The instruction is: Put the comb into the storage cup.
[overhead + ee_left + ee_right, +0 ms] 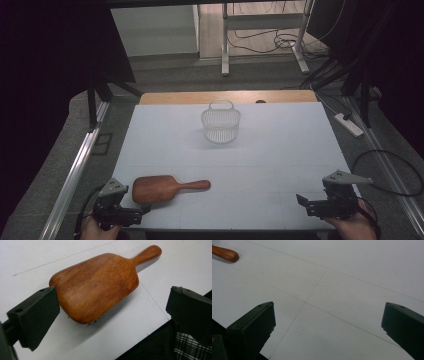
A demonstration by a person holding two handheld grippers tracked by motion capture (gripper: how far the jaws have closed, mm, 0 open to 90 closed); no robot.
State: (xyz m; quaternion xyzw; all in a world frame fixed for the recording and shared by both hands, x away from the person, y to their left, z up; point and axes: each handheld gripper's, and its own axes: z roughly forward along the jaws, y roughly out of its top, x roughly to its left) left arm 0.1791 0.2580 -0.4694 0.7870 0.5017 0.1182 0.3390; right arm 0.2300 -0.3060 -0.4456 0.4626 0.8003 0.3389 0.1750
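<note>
- high view: a wooden hairbrush (162,187) lies flat on the white table (260,150) close to the near edge, its smooth back up and its handle pointing away from the left gripper (142,212)
- high view: the left gripper sits just beside the broad end of the hairbrush, held in a hand at the near edge; the right gripper (303,202) is well apart from the hairbrush, at the opposite near corner, also held in a hand
- high view: a white wire basket (221,123) stands beyond the hairbrush, toward the far edge of the table
- left gripper view: the jaws stand wide apart and grip nothing; one jaw lies against or just beside the rim of the hairbrush (97,286), the other is well clear of it past the table edge; bristle tips peek out beneath the brush head
- right gripper view: the jaws are spread wide with bare table (342,277) between them, holding nothing; the tip of the hairbrush handle (225,253) shows far from both jaws
</note>
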